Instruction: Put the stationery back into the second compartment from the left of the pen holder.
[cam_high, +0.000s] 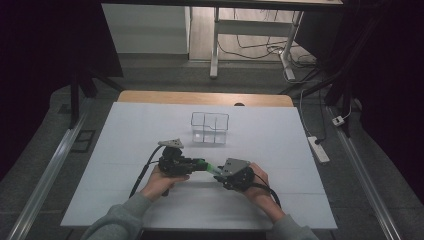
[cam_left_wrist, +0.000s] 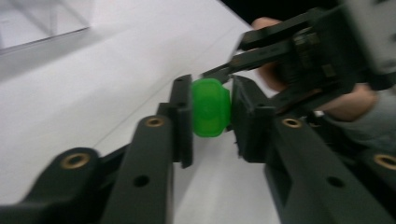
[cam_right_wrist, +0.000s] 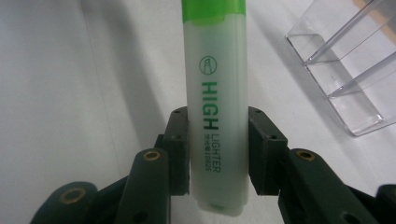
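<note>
A highlighter (cam_high: 205, 165) with a translucent white body (cam_right_wrist: 217, 93) and a green cap (cam_left_wrist: 211, 107) is held level above the white table, between both grippers. In the left gripper view, my left gripper (cam_left_wrist: 211, 119) has its black pads pressed on either side of the green cap. My right gripper (cam_right_wrist: 218, 149) is shut on the white body near its tail end, just below the printed "HIGH LIGHTER". In the high view the left gripper (cam_high: 199, 163) and the right gripper (cam_high: 219, 172) face each other, tips nearly meeting.
A clear plastic organizer (cam_high: 210, 127) with several compartments stands on the white table top (cam_high: 125, 150) beyond the hands, and it appears at the upper right (cam_right_wrist: 345, 60) of the right gripper view. Cables and table legs are on the floor behind.
</note>
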